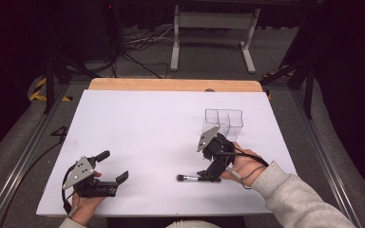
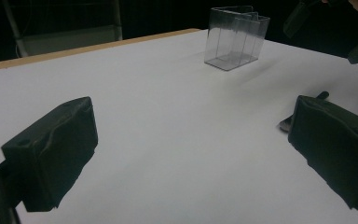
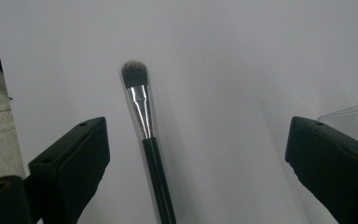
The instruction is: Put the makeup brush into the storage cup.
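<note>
A makeup brush [image 3: 145, 130] with a black handle, a silver ferrule and a dark tip lies flat on the white table [image 1: 147, 128]; in the high view the brush [image 1: 187, 178] is near the front right. My right gripper [image 3: 196, 168] is open just above it, the handle lying between the jaws, nearer the left one. A clear plastic organizer [image 1: 224, 121] with compartments stands behind it, empty. My left gripper [image 1: 114, 166] rests open at the front left, with nothing between its fingers. In the left gripper view the organizer [image 2: 237, 37] stands far ahead.
The table's wooden back edge [image 1: 173, 85] borders a dark floor with cables and a white metal frame [image 1: 214, 33]. A grey sleeve [image 1: 299, 199] reaches in from the bottom right. The brush tip [image 2: 286, 122] peeks out beside the left gripper's right jaw.
</note>
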`<state>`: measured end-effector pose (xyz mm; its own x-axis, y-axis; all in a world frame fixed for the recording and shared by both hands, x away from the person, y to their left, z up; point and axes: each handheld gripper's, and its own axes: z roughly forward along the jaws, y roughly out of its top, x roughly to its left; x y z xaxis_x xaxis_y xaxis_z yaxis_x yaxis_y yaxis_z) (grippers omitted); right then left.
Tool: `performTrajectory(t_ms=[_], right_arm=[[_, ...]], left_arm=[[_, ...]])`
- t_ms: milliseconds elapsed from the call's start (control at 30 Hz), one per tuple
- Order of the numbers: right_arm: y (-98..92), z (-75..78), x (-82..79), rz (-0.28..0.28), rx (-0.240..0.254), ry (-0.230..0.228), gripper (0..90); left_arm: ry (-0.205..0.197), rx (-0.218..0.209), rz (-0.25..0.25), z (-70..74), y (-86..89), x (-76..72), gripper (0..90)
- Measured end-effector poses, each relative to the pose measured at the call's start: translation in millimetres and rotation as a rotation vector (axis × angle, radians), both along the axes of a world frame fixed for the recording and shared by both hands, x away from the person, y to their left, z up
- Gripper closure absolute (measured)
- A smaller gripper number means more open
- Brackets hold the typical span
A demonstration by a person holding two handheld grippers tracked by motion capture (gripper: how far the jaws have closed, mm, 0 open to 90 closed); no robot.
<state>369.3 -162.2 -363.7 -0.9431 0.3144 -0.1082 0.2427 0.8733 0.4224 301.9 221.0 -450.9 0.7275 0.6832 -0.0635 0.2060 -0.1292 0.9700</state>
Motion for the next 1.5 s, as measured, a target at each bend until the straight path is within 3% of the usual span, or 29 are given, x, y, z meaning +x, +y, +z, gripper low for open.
performTrajectory(t_ms=[200,433,567,1100,1500], right_arm=[[3.6,-3.3,3.5,-0.010,-0.038,0.071,7.1],[5.2,-6.3,6.4,0.005,-0.078,0.095,8.0],[6.2,-9.4,6.1,0.010,-0.076,0.115,8.8],[10.2,-28.8,3.5,0.015,-0.091,0.131,13.4],[14.7,-44.7,3.1,0.029,-0.132,0.150,18.1]], left_arm=[[0.002,-0.002,0.001,0.1,0.2,-0.1,2.1],[0.003,0.000,-0.001,0.0,0.0,0.1,2.1],[0.003,-0.002,-0.002,0.0,-0.1,0.0,2.1],[0.005,0.000,-0.003,-0.2,-0.2,0.2,2.1],[0.006,0.001,-0.005,-0.7,-0.6,0.5,2.0]])
